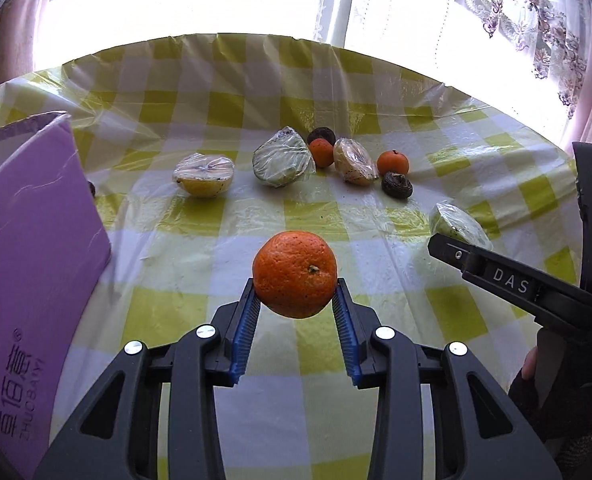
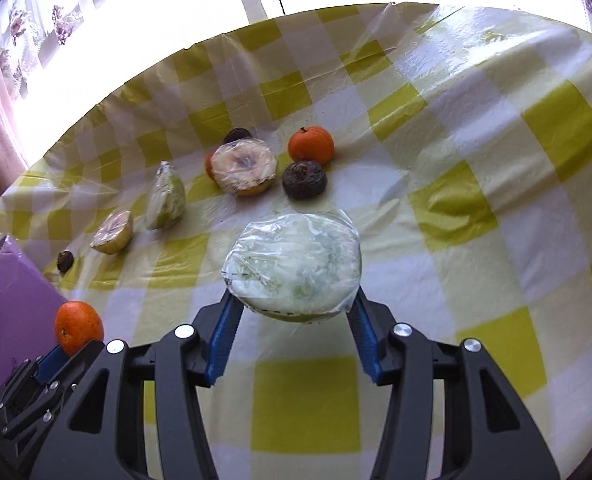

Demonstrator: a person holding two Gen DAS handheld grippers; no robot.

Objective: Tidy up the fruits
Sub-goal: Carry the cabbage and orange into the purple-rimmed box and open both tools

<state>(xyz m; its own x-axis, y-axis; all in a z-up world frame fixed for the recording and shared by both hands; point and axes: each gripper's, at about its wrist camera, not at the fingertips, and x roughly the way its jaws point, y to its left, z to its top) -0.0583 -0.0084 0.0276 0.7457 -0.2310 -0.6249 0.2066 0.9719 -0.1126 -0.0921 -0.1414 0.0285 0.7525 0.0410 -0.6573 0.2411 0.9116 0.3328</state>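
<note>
Left wrist: left gripper clamps a mandarin; right gripper grips a wrapped green half-fruit (both lifted).

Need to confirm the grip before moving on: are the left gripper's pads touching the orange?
Touching. The left wrist view shows the left gripper with both blue pads pressed against the sides of the orange, which is lifted off the tablecloth.

Tablecloth: glossy, wrinkled plastic film over checks. Mandarin: matt, pebbled peel. Halved fruit, twelve o'clock of right fingers: shiny cling film. Box, nine o'clock: matt cardboard.
</note>
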